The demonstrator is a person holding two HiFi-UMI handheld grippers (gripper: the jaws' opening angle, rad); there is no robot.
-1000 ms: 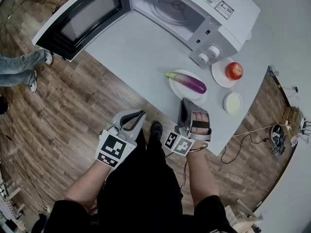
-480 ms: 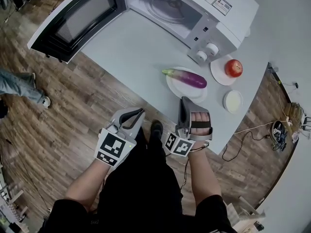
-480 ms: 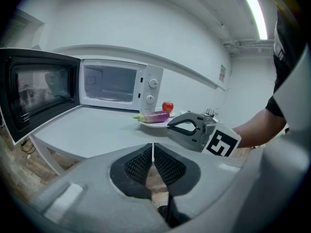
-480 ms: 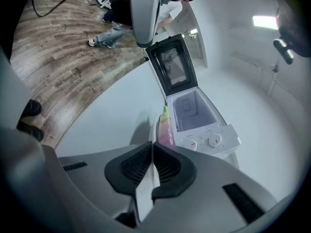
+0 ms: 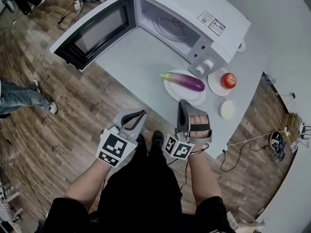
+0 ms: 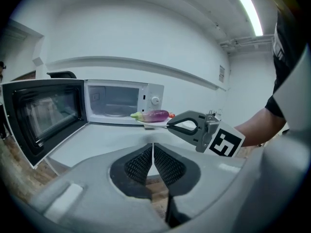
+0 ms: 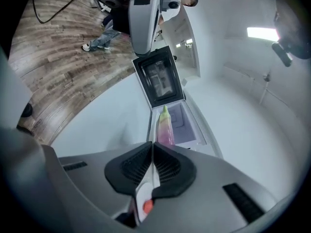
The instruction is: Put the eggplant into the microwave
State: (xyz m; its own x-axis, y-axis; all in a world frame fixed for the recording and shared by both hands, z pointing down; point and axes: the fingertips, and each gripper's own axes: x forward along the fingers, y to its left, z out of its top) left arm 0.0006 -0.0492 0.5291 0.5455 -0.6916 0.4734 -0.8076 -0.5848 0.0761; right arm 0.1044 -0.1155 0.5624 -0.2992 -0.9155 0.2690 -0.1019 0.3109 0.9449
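Note:
A purple eggplant with a green stem lies on a white plate in front of the white microwave. The microwave's door is swung wide open to the left, and its cavity is empty. My right gripper is shut on the plate's near rim and holds it slightly off the table. My left gripper is shut on nothing, below and left of the table's edge.
A red apple sits on a small plate right of the eggplant, with a small white dish nearer the grey table's edge. Someone's legs stand on the wooden floor at the left. Cables lie at the right.
Both grippers have risen. The plate with the eggplant has come up with the right gripper, and more of the microwave and its door is in the head view.

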